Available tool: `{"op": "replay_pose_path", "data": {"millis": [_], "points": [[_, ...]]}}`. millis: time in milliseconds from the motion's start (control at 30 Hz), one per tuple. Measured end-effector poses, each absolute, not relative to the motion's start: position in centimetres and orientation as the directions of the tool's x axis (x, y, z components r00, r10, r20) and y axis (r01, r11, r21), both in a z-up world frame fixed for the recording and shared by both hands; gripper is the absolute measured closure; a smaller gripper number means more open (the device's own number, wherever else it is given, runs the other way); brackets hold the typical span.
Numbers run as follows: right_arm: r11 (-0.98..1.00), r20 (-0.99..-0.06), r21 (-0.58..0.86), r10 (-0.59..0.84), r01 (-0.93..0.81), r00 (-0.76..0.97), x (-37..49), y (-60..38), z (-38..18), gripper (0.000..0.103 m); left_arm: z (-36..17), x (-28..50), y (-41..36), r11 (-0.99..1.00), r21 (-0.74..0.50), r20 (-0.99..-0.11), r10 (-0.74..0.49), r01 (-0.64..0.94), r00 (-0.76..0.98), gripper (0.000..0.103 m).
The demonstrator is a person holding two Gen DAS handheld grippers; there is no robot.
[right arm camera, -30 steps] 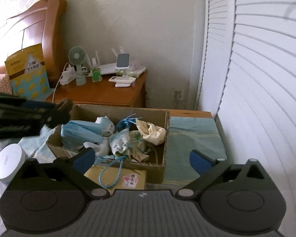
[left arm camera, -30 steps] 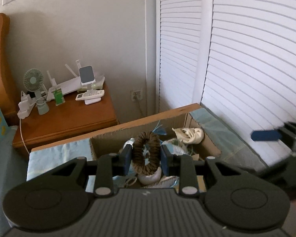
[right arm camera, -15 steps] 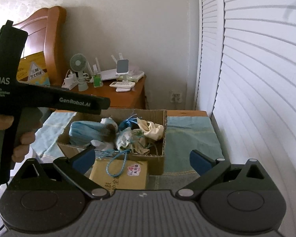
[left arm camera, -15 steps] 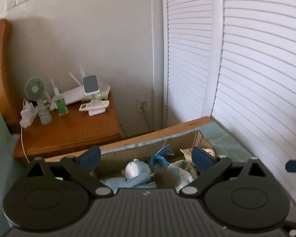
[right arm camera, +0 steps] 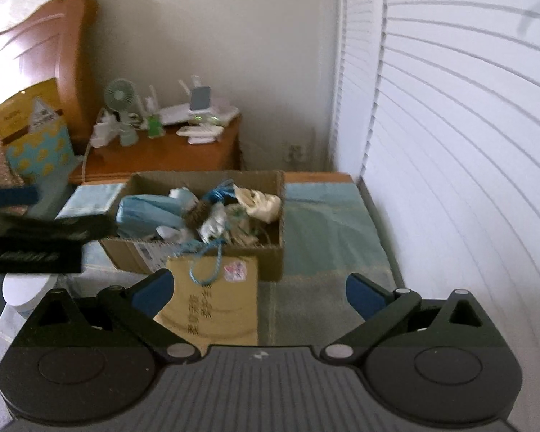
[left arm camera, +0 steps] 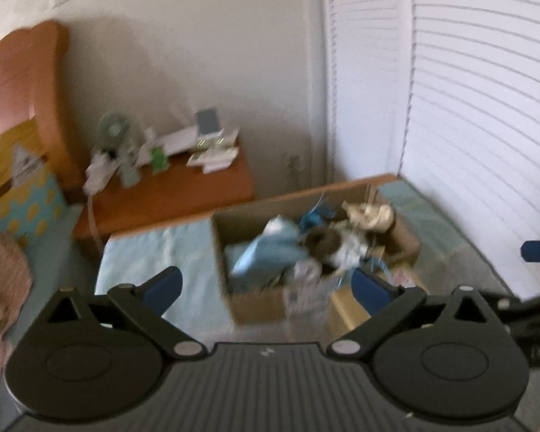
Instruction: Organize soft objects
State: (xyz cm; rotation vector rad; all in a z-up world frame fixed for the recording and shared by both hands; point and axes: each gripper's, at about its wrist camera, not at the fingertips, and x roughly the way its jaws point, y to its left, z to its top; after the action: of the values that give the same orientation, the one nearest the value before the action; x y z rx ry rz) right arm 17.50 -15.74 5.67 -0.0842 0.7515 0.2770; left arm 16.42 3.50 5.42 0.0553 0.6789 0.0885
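Surface: blue cloth (right arm camera: 327, 230), shutters (right arm camera: 468, 144) at right.
Left gripper (left arm camera: 266, 286): tilted down, jaws opening wide, nothing between them.
Box (right arm camera: 266, 255): ahead of both grippers, full of soft things; brown ring (left arm camera: 322, 241) lies inside.
Right gripper (right arm camera: 259, 293): tilted down, jaws wide, empty, above an envelope (right arm camera: 216, 302).

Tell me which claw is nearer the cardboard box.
Left, by a little. The left claw hangs open just short of the cardboard box, its near wall between the fingers. The right claw sits further back, over a yellow packet.
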Motion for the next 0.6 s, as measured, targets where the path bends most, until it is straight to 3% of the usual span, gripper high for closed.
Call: {"op": "replay_pose_path", "data": {"millis": [200,600], "points": [[0.969,-0.694,0.046,0.207,-0.245,0.689,16.1,-15.8,6.6,0.000,5.7,14.1,4.1,0.996,0.030,-0.671,0.087,-0.090,0.737,0.003],[0.965,-0.674,0.019,0.206,-0.262,0.710,15.0,-14.6,8.3,0.000,6.7,12.9,4.1,0.992,0.037,-0.647,0.116,-0.121,0.754,0.003]]}}
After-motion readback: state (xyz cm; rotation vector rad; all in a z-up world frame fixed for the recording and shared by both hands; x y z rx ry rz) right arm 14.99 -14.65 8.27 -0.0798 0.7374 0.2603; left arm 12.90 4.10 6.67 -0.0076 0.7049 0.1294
